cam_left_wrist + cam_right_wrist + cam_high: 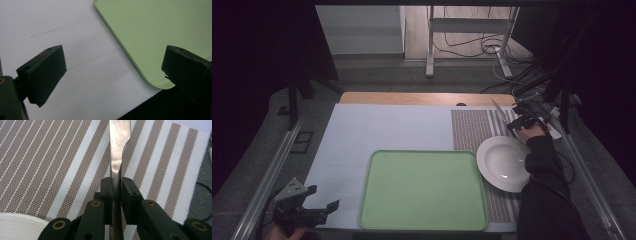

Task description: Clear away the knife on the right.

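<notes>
A metal table knife (119,145) is clamped between the black pads of my right gripper (116,187), its blade pointing away over the brown-and-white striped placemat (50,157). In the high view the right gripper (518,122) is at the far right of the table, with the knife (499,109) angled up to the far left above the placemat (469,127). My left gripper (324,196) rests at the near left corner, jaws wide apart with nothing between them. In its own view the left gripper (113,72) hovers over the white table cover beside the green tray (155,30).
An empty green tray (422,152) lies at the near centre of the table. A white deep plate (502,160) sits on the placemat just right of it, its rim (17,227) by the right gripper. Cables and a stand are beyond the far edge.
</notes>
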Motion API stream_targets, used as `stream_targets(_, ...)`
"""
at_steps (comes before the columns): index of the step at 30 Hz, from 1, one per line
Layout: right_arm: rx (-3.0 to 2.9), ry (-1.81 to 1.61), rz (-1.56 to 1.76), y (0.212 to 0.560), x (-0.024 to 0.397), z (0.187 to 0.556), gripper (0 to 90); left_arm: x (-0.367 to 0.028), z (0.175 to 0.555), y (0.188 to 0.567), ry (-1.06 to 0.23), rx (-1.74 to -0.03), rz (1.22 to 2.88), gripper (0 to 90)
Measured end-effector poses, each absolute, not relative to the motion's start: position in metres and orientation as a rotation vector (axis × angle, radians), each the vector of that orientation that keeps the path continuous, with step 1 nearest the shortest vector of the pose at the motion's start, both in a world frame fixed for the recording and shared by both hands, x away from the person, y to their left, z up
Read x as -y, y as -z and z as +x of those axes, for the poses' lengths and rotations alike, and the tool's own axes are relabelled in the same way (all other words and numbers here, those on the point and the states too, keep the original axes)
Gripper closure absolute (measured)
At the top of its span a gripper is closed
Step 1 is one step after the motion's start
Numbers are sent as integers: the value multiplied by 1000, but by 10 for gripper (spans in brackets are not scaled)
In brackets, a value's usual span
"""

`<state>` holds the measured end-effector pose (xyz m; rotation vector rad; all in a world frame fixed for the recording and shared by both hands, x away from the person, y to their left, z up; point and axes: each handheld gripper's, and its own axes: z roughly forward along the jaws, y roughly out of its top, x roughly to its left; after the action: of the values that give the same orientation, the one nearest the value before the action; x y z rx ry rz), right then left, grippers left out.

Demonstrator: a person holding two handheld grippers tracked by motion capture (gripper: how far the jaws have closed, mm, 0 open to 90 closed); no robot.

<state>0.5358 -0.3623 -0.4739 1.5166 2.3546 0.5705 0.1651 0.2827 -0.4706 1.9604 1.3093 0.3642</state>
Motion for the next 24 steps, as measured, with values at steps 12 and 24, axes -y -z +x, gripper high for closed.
stream_targets(12,-2340,-586,1534,468,368,534,809,-283,165,471,-364,-1309,1961,55)
stream_targets(24,-2288,-652,1590,449,393,520,813,-282,165,471,-366,-1310,1960,55)
